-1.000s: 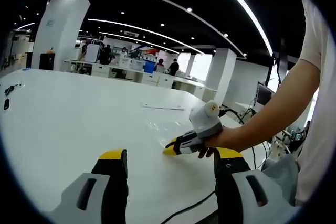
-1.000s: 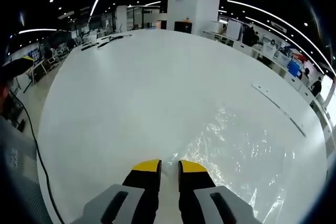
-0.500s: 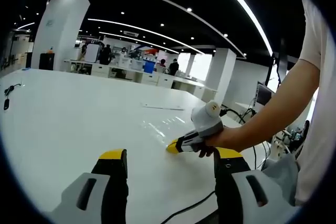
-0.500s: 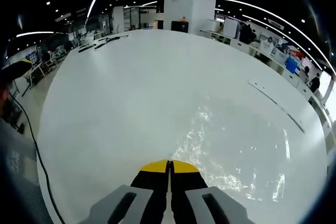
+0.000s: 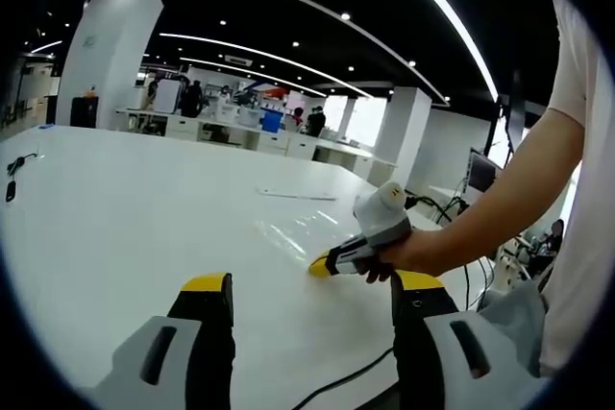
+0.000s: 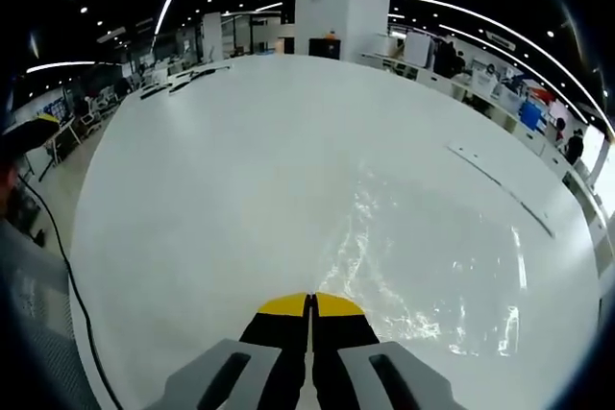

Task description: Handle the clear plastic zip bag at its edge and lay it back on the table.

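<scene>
On the white table (image 6: 211, 189), right gripper (image 6: 310, 306) pinches the zip bag (image 6: 432, 266); left gripper (image 5: 312, 285) jaws gape.

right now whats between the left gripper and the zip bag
Bare white table, in the left gripper view. The left gripper hangs open, short of the clear zip bag, whose edge the right gripper pinches.

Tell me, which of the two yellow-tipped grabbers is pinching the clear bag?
The right gripper: its jaws are shut together on the near edge of the clear plastic zip bag. The left gripper has wide-open jaws over the bare table.
</scene>
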